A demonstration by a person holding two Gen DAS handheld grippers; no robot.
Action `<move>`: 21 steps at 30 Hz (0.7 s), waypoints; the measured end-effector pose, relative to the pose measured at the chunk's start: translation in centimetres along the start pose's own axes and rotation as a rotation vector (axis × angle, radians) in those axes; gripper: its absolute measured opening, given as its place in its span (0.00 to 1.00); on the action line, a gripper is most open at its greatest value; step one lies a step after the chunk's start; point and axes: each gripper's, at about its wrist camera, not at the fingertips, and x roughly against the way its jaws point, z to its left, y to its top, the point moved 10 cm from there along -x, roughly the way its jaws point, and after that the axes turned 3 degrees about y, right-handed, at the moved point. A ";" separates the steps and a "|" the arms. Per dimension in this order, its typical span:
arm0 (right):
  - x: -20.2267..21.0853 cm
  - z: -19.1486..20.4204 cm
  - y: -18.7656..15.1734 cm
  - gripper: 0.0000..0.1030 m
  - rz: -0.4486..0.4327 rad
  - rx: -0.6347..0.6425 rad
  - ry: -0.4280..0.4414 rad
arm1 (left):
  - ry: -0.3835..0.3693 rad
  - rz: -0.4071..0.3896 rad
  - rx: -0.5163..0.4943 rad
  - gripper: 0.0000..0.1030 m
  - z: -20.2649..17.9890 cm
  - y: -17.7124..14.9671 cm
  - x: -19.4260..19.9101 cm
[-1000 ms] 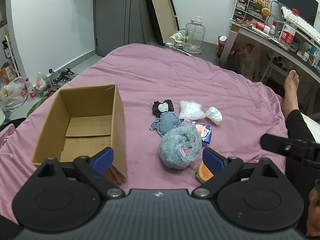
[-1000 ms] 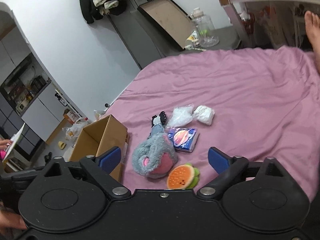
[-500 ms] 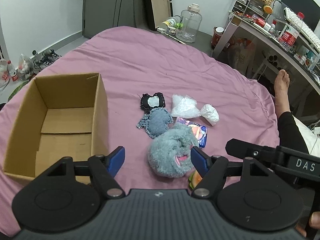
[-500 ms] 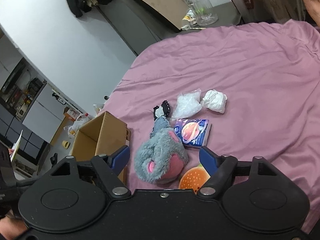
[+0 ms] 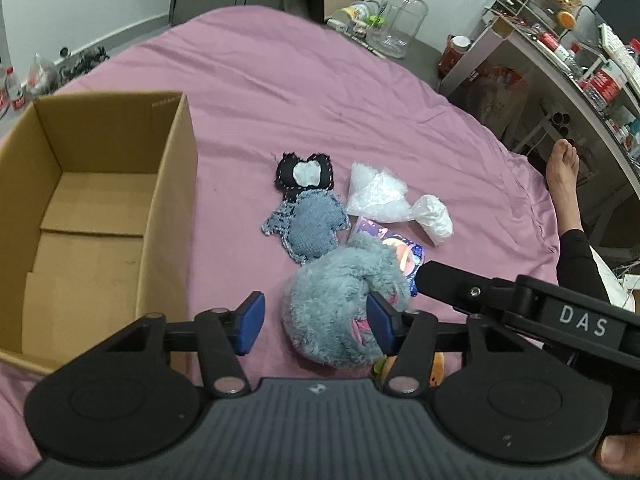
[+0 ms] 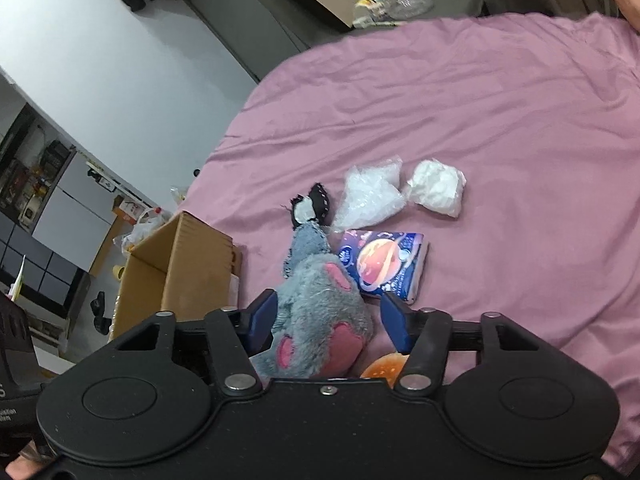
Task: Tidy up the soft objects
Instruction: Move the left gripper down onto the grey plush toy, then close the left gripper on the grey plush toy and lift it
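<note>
**A:** Where's the biggest piece?

**Me:** The grey plush toy (image 5: pixel 340 312) lies on the pink bedspread (image 5: pixel 320 100), nearest me, right of the open cardboard box (image 5: pixel 100 208). Both my grippers straddle it. My left gripper (image 5: pixel 316 320) is closing; its right pad looks sunk into the fur, the left pad is clear of it. My right gripper (image 6: pixel 328 322) is closing too, the toy between its pads, left pad at the fur, right pad apart.

**A:** How will it handle?

**Me:** Light and squashy, I'd judge. The fur gives, so I'd pinch deep across the body rather than a loose ear.

**A:** Smaller things?

**Me:** Beyond it lie a denim doll (image 5: pixel 312 224), a tissue pack (image 6: pixel 384 264), a clear bag (image 6: pixel 370 196) and a white wad (image 6: pixel 438 188). A burger toy (image 6: pixel 384 366) hides under my fingers. The bed's soft; the room's cluttered, a desk (image 5: pixel 560 68) far right.
</note>
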 end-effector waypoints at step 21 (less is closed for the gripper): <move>-2.5 -1.1 -0.9 0.53 0.067 -0.081 -0.009 | -0.019 0.056 0.088 0.44 0.6 -0.4 -2.7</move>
